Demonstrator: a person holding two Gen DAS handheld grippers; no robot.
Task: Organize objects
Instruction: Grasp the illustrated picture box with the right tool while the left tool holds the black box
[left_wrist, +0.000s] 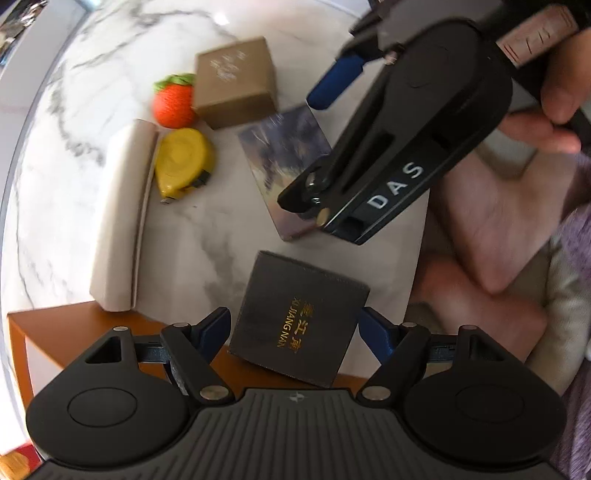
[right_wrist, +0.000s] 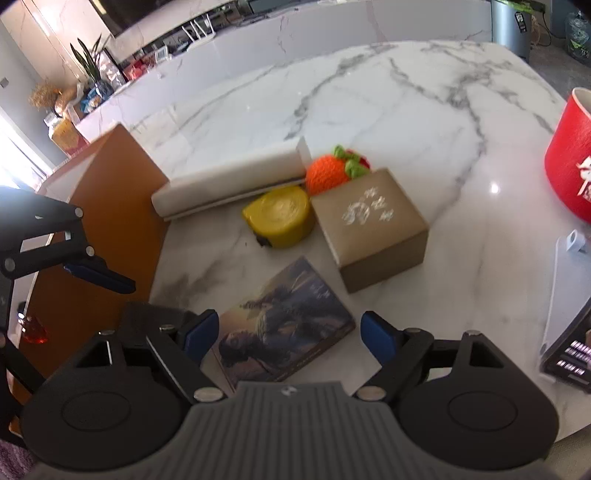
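Black box (left_wrist: 299, 319) w/ gold "JIANGNAN" lettering lies on marble table (left_wrist: 122, 55) between spread fingers of left gripper (left_wrist: 294, 326); pads not pressing, near edge partly hidden. Right gripper (right_wrist: 288, 338) is held wide over picture card (right_wrist: 284, 328), its artwork blurred, text unreadable. "DAS" is read on right gripper's body. Tan box (right_wrist: 373, 225) bears silvery script, illegible. Red container (right_wrist: 570, 162) is cut off at frame edge.

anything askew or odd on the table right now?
Mostly tidy. The black box sits half on the marble, half on the orange box, between the open left gripper. The picture box lies skewed to its neighbours.
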